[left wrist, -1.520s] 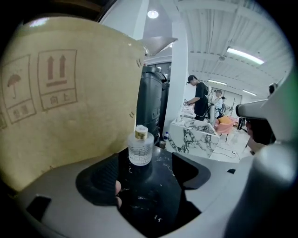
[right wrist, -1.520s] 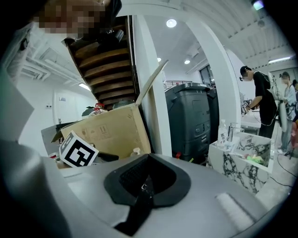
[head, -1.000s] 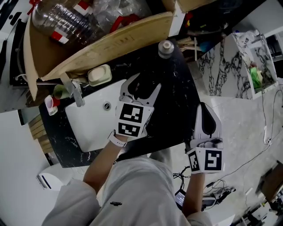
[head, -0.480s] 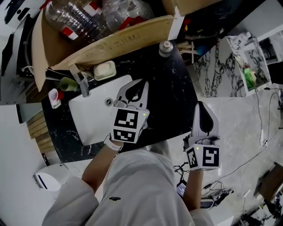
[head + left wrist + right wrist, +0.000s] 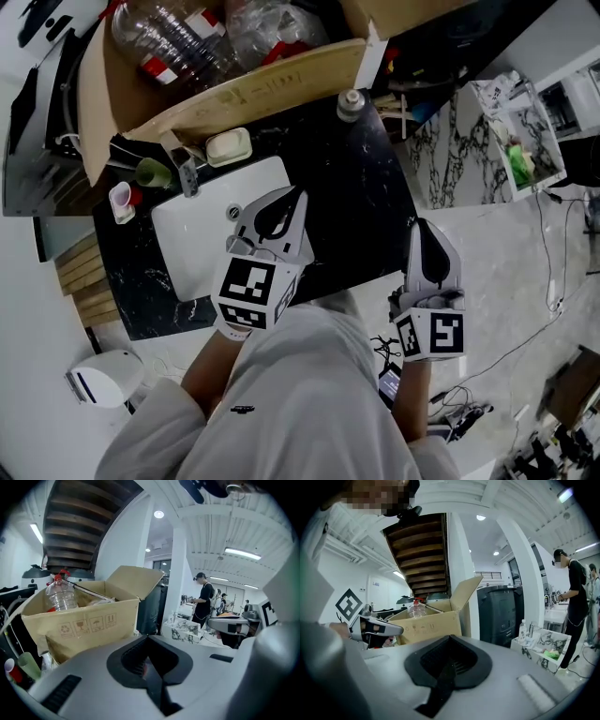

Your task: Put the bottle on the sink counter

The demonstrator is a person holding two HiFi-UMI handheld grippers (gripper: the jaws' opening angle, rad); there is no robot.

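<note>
A small clear bottle (image 5: 352, 103) with a grey cap stands upright on the black marble sink counter (image 5: 370, 202), at its far edge beside the cardboard box. My left gripper (image 5: 297, 195) hovers over the counter's near part, next to the white basin, well short of the bottle; its jaws are shut with nothing between them (image 5: 148, 638). My right gripper (image 5: 427, 228) hangs off the counter's right front corner, also shut and empty (image 5: 450, 637). Neither gripper view shows the bottle.
An open cardboard box (image 5: 246, 86) with several large plastic bottles stands behind the sink. The white basin (image 5: 202, 234), faucet (image 5: 185, 164), soap dish (image 5: 229, 147) and a green cup (image 5: 153, 172) lie to the left. A white marbled cabinet (image 5: 487, 141) stands to the right.
The left gripper's jaws have gone from open to shut, and it has pulled back toward the person, away from the bottle. The right gripper has barely moved.
</note>
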